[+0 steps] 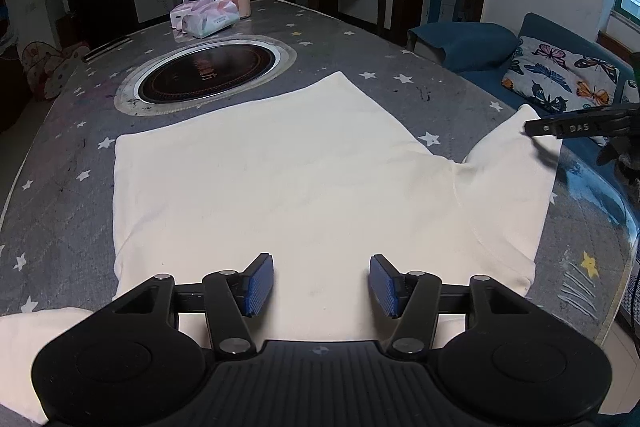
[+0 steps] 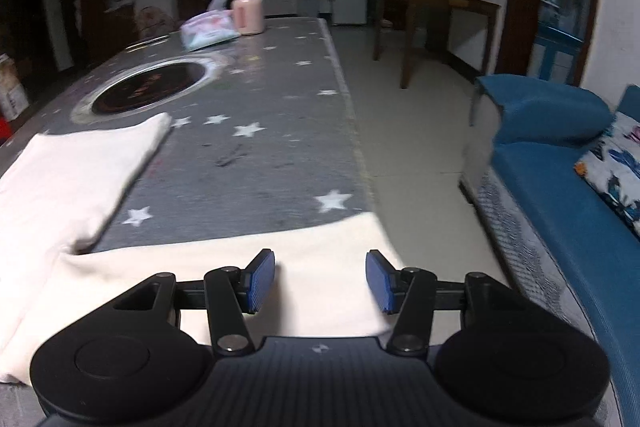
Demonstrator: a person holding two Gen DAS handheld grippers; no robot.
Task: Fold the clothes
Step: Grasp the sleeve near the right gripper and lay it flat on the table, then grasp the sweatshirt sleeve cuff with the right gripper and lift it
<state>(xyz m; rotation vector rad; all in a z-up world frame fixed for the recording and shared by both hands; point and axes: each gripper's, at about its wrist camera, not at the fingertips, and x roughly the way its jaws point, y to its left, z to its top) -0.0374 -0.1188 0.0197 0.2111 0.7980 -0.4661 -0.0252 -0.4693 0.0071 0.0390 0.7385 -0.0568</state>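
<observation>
The cream T-shirt (image 1: 280, 179) lies flat ahead of the left gripper (image 1: 322, 285), unfolded. Both the left and the right gripper (image 2: 320, 281) gape empty; the right hovers over a sleeve (image 2: 312, 259), so folding seems barely begun.

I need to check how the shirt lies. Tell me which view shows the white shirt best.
The left wrist view: the white shirt lies spread flat on the table, body and one sleeve visible. The right wrist view shows only that sleeve and a blurred edge of the body.
</observation>
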